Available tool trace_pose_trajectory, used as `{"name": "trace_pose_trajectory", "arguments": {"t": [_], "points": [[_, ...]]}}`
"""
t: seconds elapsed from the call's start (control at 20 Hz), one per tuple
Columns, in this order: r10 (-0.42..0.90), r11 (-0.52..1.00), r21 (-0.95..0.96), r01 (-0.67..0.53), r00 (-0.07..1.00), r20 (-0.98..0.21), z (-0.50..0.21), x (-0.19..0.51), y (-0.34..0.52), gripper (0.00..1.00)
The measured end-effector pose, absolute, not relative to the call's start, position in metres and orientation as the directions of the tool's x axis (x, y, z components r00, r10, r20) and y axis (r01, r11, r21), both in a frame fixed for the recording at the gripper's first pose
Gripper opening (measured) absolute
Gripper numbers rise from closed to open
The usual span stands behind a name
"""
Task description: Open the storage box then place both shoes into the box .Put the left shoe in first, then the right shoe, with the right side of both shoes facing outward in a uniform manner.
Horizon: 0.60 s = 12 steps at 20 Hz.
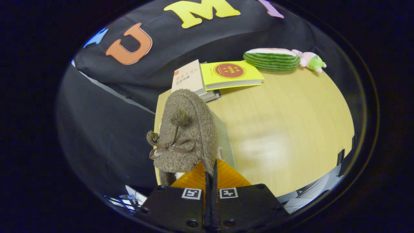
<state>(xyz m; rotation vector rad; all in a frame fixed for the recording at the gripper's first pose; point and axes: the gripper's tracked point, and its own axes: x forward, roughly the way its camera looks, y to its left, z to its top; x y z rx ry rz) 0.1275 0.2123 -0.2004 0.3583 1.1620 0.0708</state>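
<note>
A brown fuzzy shoe (189, 132) with a ribbon bow and two pom-poms hangs just ahead of my fingers, toe pointing away from me. My gripper (211, 170) is shut on the shoe's heel-side rim, and the two fingers stand almost together. A pale grey panel with a small tab (224, 142), which may be part of the storage box, shows right behind the shoe, mostly hidden by it. Shoe and gripper are held above the near left corner of the wooden table (284, 129).
At the table's far side lie a stack of books (190, 79) and a yellow book (231, 74). A watermelon-slice plush (271, 59) and a small pink and green plush (310, 60) sit beyond them. Black cloth hangs left of the table.
</note>
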Motion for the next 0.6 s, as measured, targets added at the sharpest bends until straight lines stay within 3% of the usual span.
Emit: {"name": "trace_pose_trajectory", "arguments": {"t": [0.45, 0.6], "points": [[0.241, 0.946, 0.311, 0.088, 0.451, -0.859, -0.222, 0.139, 0.238, 0.08], [0.273, 0.936, 0.345, 0.073, 0.471, -0.839, -0.228, 0.141, 0.246, 0.19]]}}
